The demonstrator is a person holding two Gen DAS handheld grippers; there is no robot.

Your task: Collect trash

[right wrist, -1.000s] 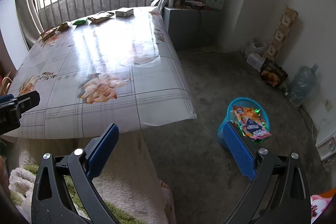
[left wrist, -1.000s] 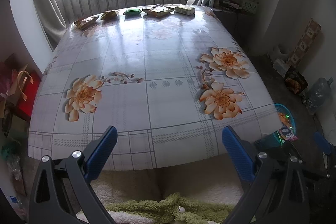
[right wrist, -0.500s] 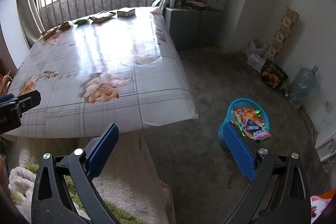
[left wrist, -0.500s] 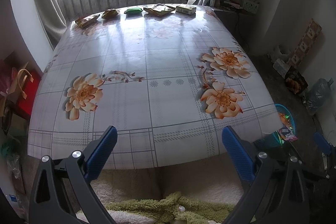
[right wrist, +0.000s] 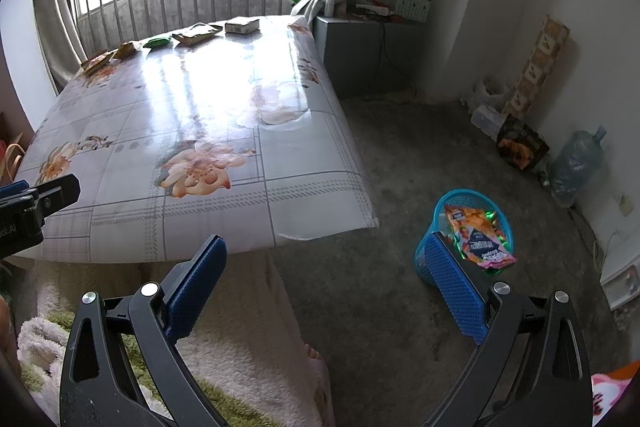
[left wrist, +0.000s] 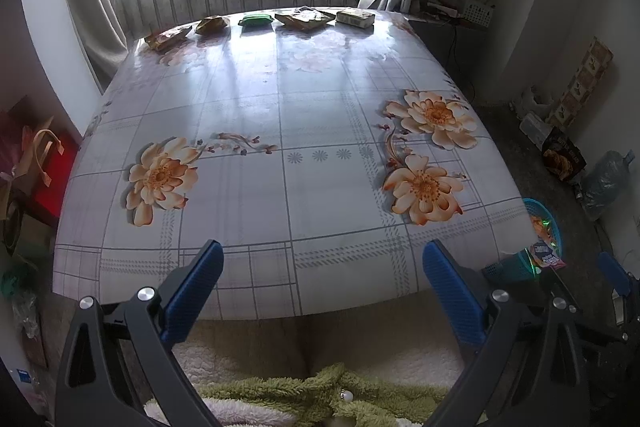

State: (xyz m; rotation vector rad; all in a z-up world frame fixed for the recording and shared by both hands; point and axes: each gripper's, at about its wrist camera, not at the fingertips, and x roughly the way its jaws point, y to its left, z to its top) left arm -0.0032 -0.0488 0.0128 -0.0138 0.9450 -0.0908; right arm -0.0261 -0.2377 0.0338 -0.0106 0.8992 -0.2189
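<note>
Several pieces of trash line the far edge of the flowered table (left wrist: 280,115): a yellow wrapper (left wrist: 167,37), a crumpled brown wrapper (left wrist: 212,23), a green packet (left wrist: 256,19), a flat brown packet (left wrist: 305,18) and a small box (left wrist: 355,17). A blue basket (right wrist: 460,227) on the floor to the table's right holds snack wrappers (right wrist: 478,241). My left gripper (left wrist: 322,269) hangs open over the near table edge, far from the trash. My right gripper (right wrist: 326,275) is open and empty over the floor beside the basket.
A railing and curtains stand behind the table. A grey cabinet (right wrist: 360,55) sits at the far right corner. A water jug (right wrist: 576,163) and a dark bag (right wrist: 520,147) rest along the right wall. A person's fleece clothing (left wrist: 320,387) fills the bottom.
Both views have shifted slightly; the table sits a little lower in the left wrist view. Both grippers stay open and empty.
</note>
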